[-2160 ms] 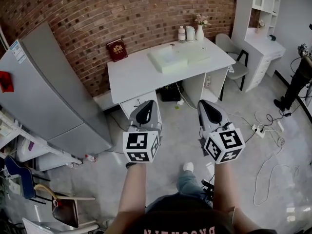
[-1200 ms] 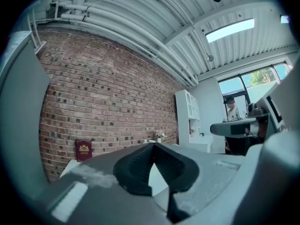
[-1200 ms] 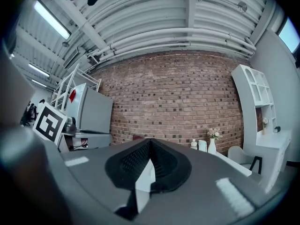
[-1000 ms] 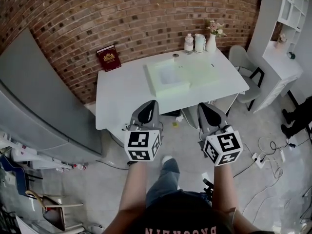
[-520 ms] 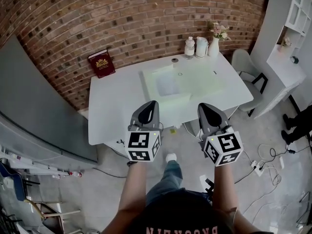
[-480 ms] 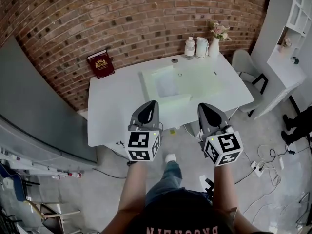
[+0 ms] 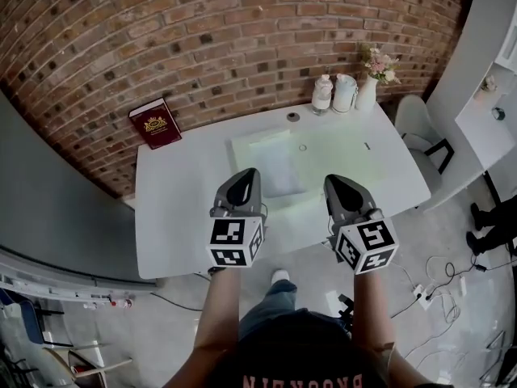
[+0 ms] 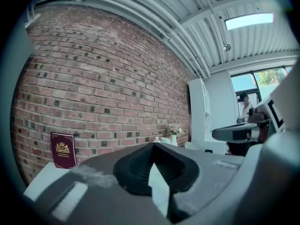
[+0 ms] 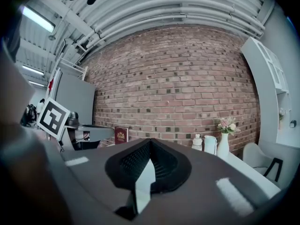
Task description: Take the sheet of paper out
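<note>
A pale green flat folder (image 7: 327,148) lies on the white table (image 7: 178,208), with a whiter sheet of paper (image 7: 275,164) on its left part. Both grippers are held level side by side over the table's near edge, short of the folder and touching nothing. My left gripper (image 7: 246,176) is shut and empty; its jaws meet at the tip in the left gripper view (image 8: 152,146). My right gripper (image 7: 338,181) is shut and empty too, its tip (image 9: 150,142) closed in the right gripper view. The folder is hidden behind the jaws in both gripper views.
A dark red book (image 7: 155,123) leans on the brick wall at the table's back left. A bottle (image 7: 322,94), a jug (image 7: 346,93) and a vase of flowers (image 7: 371,83) stand at the back right. A chair (image 7: 416,124) is at the table's right end; cables (image 7: 436,289) lie on the floor.
The table has come much closer: both grippers moved forward together, from over the floor to over its near edge. Their jaws stayed shut.
</note>
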Demonstrator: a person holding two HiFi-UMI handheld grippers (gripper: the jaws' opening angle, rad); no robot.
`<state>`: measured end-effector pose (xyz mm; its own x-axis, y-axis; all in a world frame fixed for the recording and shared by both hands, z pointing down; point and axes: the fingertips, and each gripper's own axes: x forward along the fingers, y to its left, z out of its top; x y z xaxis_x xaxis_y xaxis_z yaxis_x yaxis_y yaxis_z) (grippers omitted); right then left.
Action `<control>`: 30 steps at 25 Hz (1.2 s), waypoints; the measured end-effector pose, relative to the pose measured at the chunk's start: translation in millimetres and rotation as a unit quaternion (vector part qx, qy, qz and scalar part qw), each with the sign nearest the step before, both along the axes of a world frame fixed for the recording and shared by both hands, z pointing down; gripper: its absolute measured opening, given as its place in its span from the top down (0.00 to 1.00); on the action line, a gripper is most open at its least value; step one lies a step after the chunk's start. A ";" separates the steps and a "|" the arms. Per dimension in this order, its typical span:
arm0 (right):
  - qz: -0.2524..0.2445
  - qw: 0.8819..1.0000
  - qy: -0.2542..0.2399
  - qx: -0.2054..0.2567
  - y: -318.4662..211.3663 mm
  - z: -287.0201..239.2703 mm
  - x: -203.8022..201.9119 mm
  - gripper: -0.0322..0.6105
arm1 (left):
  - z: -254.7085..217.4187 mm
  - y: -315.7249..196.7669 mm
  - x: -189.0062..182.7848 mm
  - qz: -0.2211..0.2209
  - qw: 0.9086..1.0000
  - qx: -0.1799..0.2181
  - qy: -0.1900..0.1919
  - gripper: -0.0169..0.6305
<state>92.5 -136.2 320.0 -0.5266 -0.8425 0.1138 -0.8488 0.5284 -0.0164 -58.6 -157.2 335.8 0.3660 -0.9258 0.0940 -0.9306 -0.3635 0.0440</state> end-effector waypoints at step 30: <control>-0.035 0.983 0.030 -0.177 -173.1 135.8 -21.5 0.95 | 108.7 -128.0 -56.9 -0.079 0.990 -0.114 0.028 0.98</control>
